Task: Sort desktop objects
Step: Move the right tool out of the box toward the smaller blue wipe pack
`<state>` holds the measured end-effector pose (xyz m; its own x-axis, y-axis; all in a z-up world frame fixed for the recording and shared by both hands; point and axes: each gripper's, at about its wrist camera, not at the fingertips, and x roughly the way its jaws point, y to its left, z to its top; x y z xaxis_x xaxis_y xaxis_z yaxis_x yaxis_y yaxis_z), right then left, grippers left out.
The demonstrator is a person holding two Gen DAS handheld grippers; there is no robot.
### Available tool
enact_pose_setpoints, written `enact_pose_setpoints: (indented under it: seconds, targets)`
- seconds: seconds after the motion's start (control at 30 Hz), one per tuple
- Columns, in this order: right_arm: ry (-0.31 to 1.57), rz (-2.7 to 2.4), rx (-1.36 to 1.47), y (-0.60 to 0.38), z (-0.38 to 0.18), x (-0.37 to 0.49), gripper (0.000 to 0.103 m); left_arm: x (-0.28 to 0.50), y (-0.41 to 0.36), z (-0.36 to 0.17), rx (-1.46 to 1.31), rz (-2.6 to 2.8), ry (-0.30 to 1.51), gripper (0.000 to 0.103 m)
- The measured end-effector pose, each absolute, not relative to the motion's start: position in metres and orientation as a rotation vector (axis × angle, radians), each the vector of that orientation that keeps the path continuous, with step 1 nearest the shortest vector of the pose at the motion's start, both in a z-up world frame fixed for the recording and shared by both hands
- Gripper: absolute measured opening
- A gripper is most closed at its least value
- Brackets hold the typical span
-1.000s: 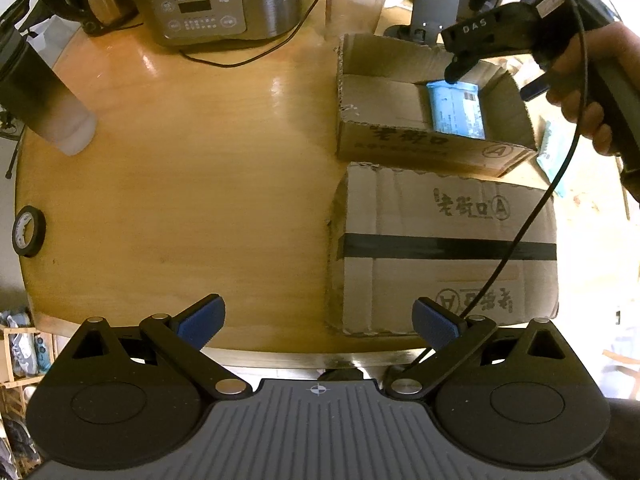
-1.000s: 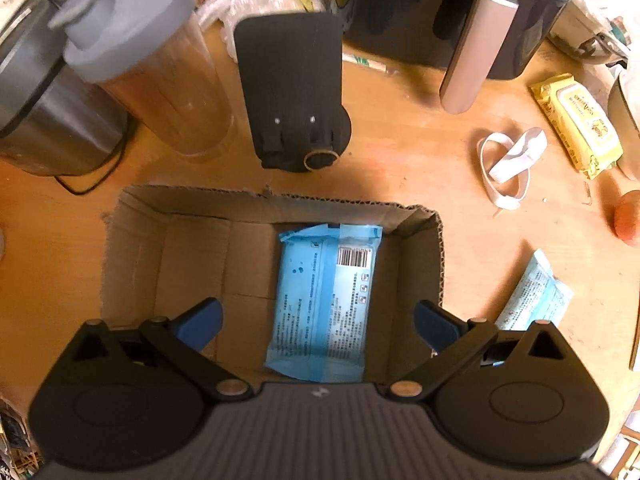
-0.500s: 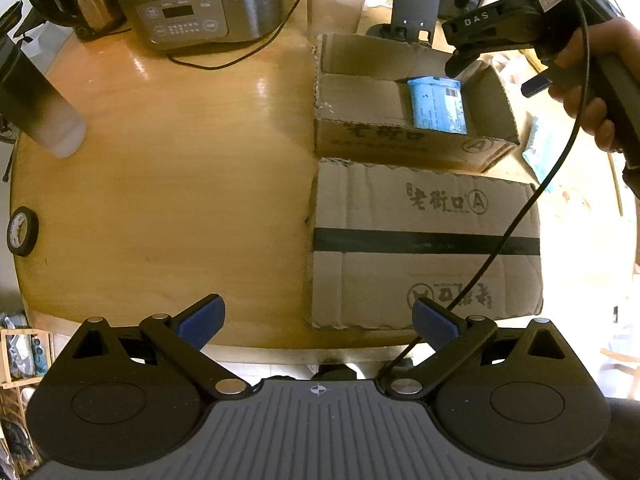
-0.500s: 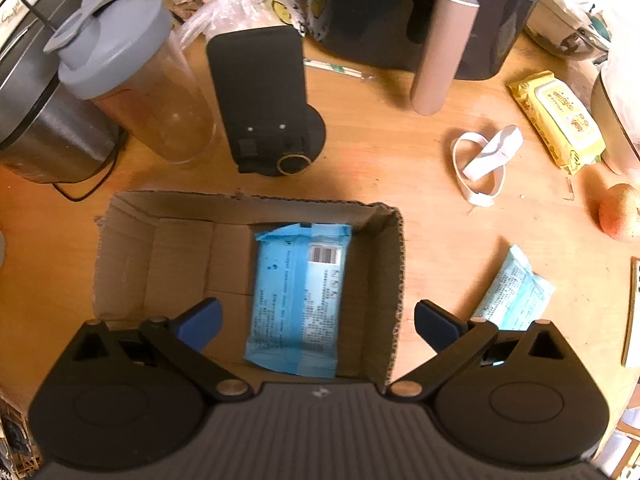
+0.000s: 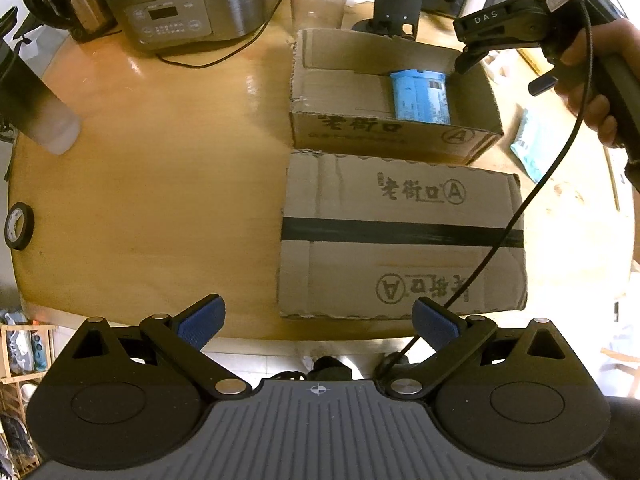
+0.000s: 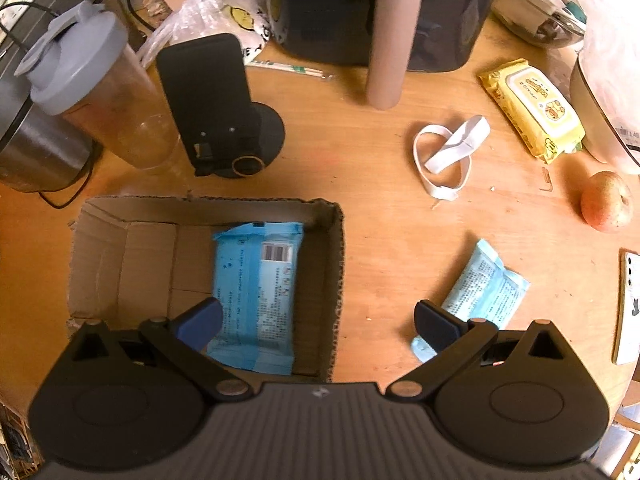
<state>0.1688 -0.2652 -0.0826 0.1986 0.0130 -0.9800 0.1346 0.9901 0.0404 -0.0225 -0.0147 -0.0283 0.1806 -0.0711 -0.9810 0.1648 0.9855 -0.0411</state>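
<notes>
Two cartons [image 5: 400, 248] stamped circled "A"; right claw [image 6: 318, 320] marked "DAS"; both claws wide.

Wipes pack [image 6: 256, 292] in open box [image 6: 338, 280]; second pack [image 6: 484, 292] on table [image 6: 380, 220], right of it.

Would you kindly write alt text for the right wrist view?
The open right tool hangs over the right wall of an open cardboard box holding a blue wipes packet. A second blue packet, white strap, yellow wipes pack and apple lie on the wooden table.
</notes>
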Motion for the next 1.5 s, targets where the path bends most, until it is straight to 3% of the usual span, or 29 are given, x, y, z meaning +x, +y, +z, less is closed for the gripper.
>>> enact_pose_setpoints:
  seconds: [1.5]
  targets:
    - [1.385, -0.175, 0.194, -0.378, -0.091, 0.146, 0.103, -0.020, -0.100, -0.032, 0.155, -0.245, 1.392, 0.103]
